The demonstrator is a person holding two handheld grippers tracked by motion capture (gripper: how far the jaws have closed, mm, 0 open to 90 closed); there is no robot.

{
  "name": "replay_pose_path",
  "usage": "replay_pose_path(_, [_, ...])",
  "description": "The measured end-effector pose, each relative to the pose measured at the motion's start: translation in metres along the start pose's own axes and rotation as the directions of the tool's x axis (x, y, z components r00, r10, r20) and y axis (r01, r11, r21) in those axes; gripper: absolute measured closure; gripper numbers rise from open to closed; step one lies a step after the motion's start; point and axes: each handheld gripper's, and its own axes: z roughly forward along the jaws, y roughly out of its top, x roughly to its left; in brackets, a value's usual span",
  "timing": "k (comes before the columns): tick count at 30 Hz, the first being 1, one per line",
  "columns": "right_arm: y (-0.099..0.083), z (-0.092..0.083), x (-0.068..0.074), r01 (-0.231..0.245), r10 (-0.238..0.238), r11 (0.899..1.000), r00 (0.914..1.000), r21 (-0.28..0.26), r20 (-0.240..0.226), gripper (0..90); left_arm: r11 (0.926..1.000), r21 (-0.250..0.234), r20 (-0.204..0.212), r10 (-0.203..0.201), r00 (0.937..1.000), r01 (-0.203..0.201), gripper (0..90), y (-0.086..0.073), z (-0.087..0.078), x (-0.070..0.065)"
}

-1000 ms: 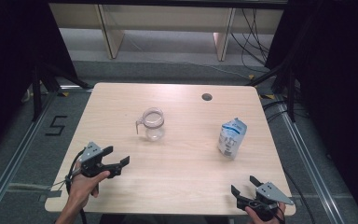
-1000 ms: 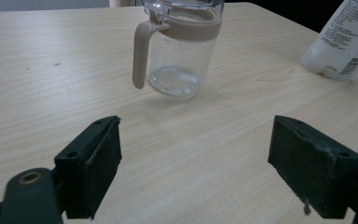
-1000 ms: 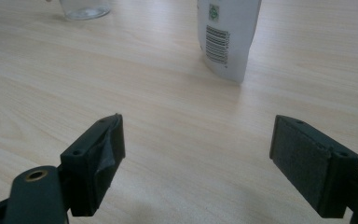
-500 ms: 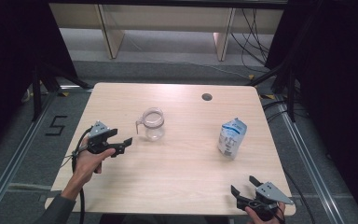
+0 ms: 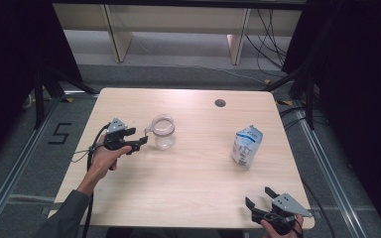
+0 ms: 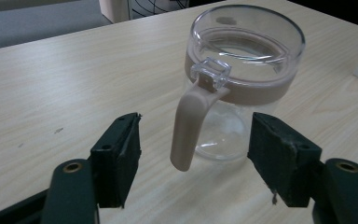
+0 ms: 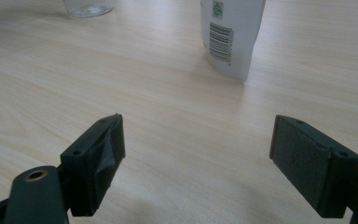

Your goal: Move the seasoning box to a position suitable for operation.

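— Where is the glass jug (image 6: 242, 88) right now?

— It stands upright on the wooden table (image 5: 193, 178), left of the middle, with its beige handle (image 6: 189, 123) turned toward me. In my left gripper view that handle hangs right between my two jaws, a little nearer the left one, touching neither.

— So what has changed in the last second?

— My left gripper (image 5: 138, 141) has come forward from the near left edge of the table and now sits just beside the jug, at handle height. A second ago it was well short of it. The jug itself hasn't shifted.

— Is the left gripper gripping anything?

— No. Its jaws stand wide apart with nothing between the pads but the handle and air. I judge the reach is about finished and the next thing is to close on the handle; I'd want it centred first, so one jaw doesn't nudge the jug sideways.

— And your other hand?

— My right gripper (image 5: 261, 198) hasn't moved from the near right corner, jaws spread wide and empty. The white milk carton (image 5: 246, 146) stands ahead of it, well apart, untouched.
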Motion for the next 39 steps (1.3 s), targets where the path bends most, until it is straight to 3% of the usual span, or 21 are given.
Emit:
replay_pose_path(6, [0.0,0.0,0.0,-0.002,0.002,1.0,1.0,-0.001,-0.003,19.0,1.0,-0.004,0.001,0.003,1.0,-0.003,41.7,-0.001,0.011,0.005])
replay_pose_path(14, [0.0,0.0,0.0,-0.002,0.002,1.0,1.0,-0.002,-0.005,19.2,0.999,0.003,0.006,0.044,0.999,-0.044,48.8,-0.004,0.021,0.007])
replay_pose_path(26, [0.0,0.0,0.001,-0.008,0.008,1.0,1.0,0.006,0.002,19.4,0.9973,0.002,0.016,0.074,0.9972,-0.074,54.0,-0.005,0.027,0.009])
replay_pose_path(36, [-0.001,0.002,0.001,-0.012,0.012,1.0,0.9999,-0.006,-0.01,19.6,0.9934,0.002,0.031,0.115,0.9929,-0.115,68.1,-0.007,0.033,0.009])
replay_pose_path(37, [0.0,0.001,0.001,-0.005,0.005,1.0,1.0,0.003,0.001,19.6,0.9911,0.001,0.029,0.133,0.9906,-0.133,73.1,-0.007,0.034,0.007])
replay_pose_path(39, [0.0,0.001,0.001,-0.005,0.005,1.0,1.0,0.004,0.001,19.6,0.9895,0.001,0.029,0.144,0.9891,-0.145,73.5,-0.006,0.034,0.007])
